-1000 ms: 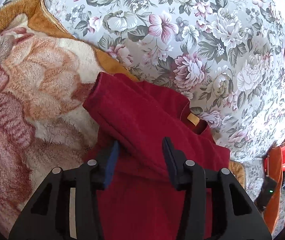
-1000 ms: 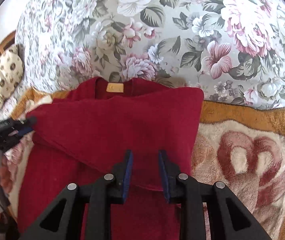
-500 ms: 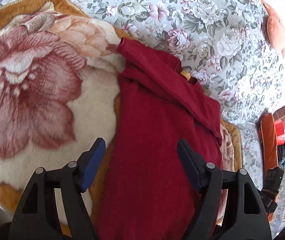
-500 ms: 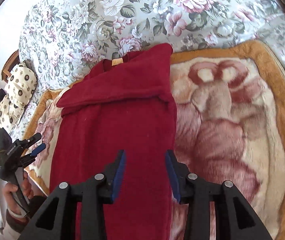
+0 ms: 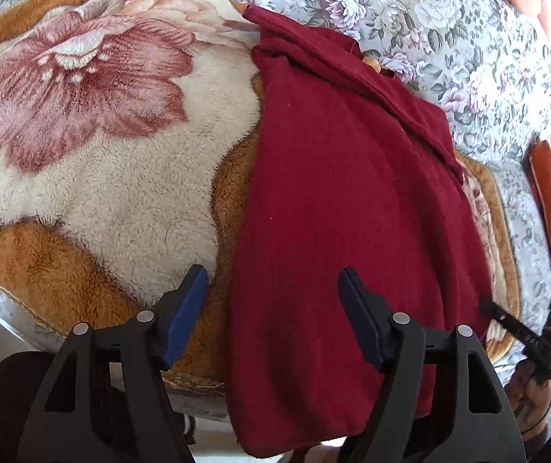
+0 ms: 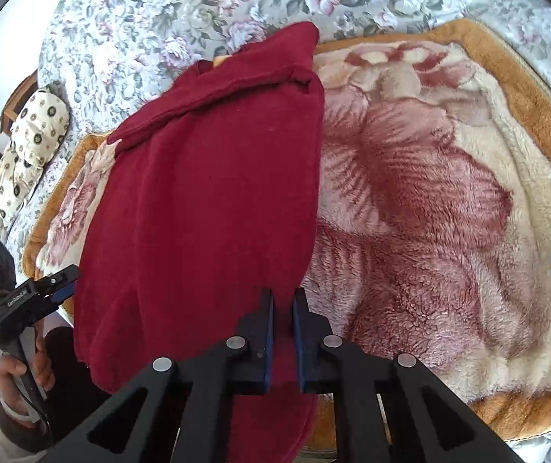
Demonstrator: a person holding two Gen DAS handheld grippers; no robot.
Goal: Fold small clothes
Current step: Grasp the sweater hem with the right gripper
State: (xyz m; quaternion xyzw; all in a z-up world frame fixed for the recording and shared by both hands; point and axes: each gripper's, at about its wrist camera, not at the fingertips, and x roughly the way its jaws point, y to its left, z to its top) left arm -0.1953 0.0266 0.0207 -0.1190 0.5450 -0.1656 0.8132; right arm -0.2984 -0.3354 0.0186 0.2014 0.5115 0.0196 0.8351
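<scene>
Right gripper (image 6: 283,308) jaws just closing, pinching red garment (image 6: 205,200) hem; left gripper (image 5: 271,293) fingers spread, straddling its edge.

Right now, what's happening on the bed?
A person with a handheld gripper in each hand is folding a dark red garment laid on a fleece flower blanket. Its sleeves are already folded across the top. The right gripper has just been closing and is shut on the garment's lower edge. The left gripper, jaws open, straddles the opposite lower edge without gripping it.
</scene>
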